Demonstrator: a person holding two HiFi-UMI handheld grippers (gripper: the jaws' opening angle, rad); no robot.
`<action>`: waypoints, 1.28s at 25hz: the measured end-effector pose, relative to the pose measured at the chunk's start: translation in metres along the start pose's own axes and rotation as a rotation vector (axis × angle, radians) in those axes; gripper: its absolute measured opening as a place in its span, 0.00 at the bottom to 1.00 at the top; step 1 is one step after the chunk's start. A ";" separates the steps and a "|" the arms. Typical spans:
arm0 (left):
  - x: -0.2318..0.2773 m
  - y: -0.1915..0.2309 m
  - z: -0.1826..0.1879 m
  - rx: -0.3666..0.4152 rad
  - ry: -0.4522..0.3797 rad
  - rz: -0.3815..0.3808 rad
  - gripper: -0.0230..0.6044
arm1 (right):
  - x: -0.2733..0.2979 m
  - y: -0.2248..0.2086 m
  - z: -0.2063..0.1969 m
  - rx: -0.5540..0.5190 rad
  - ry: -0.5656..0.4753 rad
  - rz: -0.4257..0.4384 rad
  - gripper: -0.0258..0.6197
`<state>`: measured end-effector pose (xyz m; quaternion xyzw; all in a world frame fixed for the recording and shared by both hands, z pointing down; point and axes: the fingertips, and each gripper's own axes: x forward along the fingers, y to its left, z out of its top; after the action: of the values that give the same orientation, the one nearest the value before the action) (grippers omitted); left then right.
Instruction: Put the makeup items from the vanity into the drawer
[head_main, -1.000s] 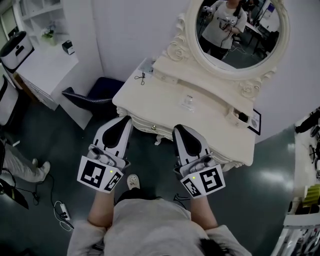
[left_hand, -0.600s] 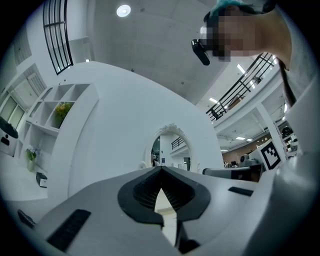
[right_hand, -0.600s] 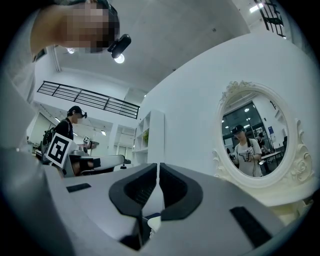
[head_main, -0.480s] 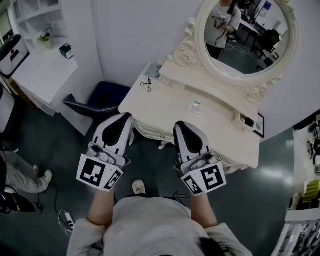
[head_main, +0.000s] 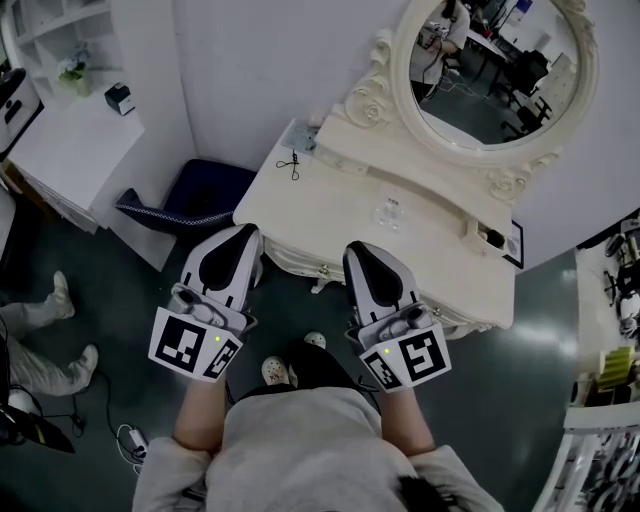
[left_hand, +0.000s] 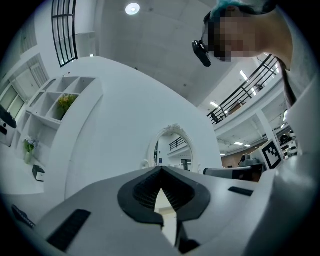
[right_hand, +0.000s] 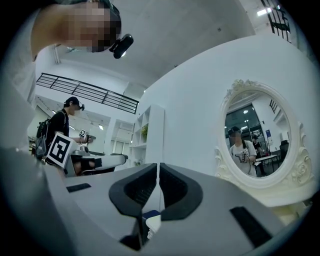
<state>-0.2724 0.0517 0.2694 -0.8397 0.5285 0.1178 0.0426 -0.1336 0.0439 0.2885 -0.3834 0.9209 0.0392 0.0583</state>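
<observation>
Left tool: jaws pressed together with nothing between them. I hold it at 11 o'clock from my body, short of the vanity's front edge.
Right tool: also pressed together and empty, at 1 o'clock, just short of the same edge.
Drawer knob: at 12 o'clock between the two tools, under the front edge, and the drawer looks closed. It is small and round, so I judge the pads could slip off it. An off-centre pull could also skew the drawer and jam it.
Tabletop: cream and mostly bare, standing at a slant to me. If I misjudge the angle, a tool could hit the edge.
Clear item: mid-tabletop at 1 o'clock, beyond the right tool and too small to identify. It looks light, and an off-centre pinch could tip it or send it skidding.
Dark item: far right end at 2 o'clock, close to the mirror base, so there is little room for spread jaws.
Black looped thing: far left corner at 12 o'clock. I could mistake it for makeup.
Mirror: farthest of all. A high reach could knock its carved frame.
</observation>
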 end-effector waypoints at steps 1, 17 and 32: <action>0.001 0.002 -0.002 -0.004 0.001 0.000 0.06 | 0.002 -0.001 -0.002 -0.001 0.004 -0.001 0.09; 0.053 0.052 -0.011 -0.007 0.008 0.027 0.06 | 0.069 -0.033 -0.010 0.000 0.016 0.037 0.09; 0.137 0.082 -0.026 0.016 0.010 0.050 0.06 | 0.133 -0.107 -0.017 0.017 -0.004 0.073 0.09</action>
<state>-0.2852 -0.1096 0.2658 -0.8264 0.5504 0.1103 0.0438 -0.1518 -0.1265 0.2840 -0.3487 0.9345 0.0344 0.0618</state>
